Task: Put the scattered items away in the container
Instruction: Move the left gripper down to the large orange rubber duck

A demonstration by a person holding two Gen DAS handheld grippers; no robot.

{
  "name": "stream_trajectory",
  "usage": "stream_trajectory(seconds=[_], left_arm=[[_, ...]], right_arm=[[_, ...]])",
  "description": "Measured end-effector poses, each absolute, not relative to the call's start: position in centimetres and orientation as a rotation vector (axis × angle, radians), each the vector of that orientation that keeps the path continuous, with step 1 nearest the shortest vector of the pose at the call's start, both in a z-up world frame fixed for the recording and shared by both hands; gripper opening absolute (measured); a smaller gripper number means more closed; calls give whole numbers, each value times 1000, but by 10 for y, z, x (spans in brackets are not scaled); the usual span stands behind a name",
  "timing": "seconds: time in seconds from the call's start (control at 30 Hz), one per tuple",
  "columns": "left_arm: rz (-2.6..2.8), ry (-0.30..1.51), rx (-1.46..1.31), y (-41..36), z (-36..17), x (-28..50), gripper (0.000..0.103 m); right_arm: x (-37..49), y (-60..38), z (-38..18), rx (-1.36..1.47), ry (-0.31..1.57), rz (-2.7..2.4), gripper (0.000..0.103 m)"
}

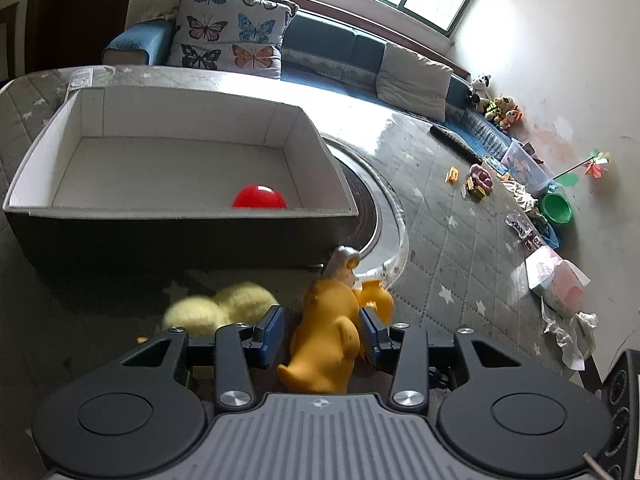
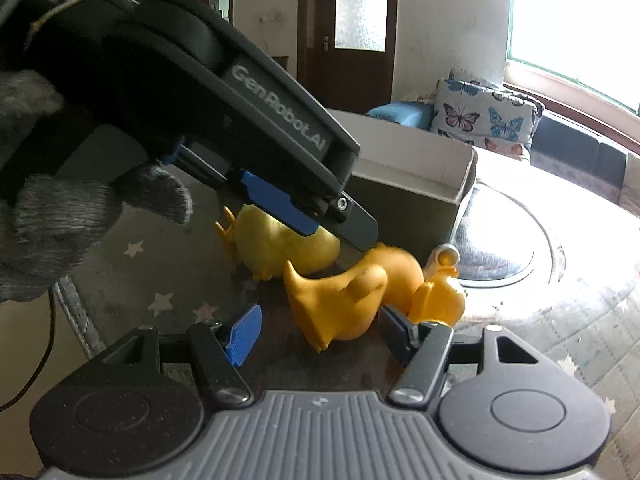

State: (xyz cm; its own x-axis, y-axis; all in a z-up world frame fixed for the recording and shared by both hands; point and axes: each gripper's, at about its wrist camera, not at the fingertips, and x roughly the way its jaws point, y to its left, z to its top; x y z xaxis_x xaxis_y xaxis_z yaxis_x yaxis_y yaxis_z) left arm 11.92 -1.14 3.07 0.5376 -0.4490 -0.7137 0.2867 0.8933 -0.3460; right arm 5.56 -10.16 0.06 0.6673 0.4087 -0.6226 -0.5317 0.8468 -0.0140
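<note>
surface: grey star-print quilted cover (image 1: 436,216) | on it: open white-lined box (image 1: 48,136), orange rubber duck (image 1: 328,336) on its side, pale yellow plush duck (image 1: 224,306) beside it, second orange duck (image 2: 440,294) | box touching neither duck

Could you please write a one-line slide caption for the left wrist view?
Left tongs open around an orange rubber duck before a white-lined box holding a red ball.

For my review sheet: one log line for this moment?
left gripper: open around orange duck | right gripper: open | box: red ball
</note>
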Motion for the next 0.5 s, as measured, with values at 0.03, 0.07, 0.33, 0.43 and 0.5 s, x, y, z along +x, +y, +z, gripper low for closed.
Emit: stream_trajectory(seconds=[0.03,0.07,0.33,0.43,0.5], left_arm=[[-442,906,-198,-12,30,118,44],[-444,910,-199,-12,28,118,44],[-436,942,-208,-11,18,118,44],[-436,951,-218,-10,14,118,44],[-438,954,-226,-9,13,118,44]], right_arm=[[56,-101,-1,-202,655,534,66],[56,-101,-2,-203,659,534,66],[61,-96,-10,-193,684,518,62],[63,-96,-12,-186,692,510,57],[64,-98,-12,-182,694,508,56]])
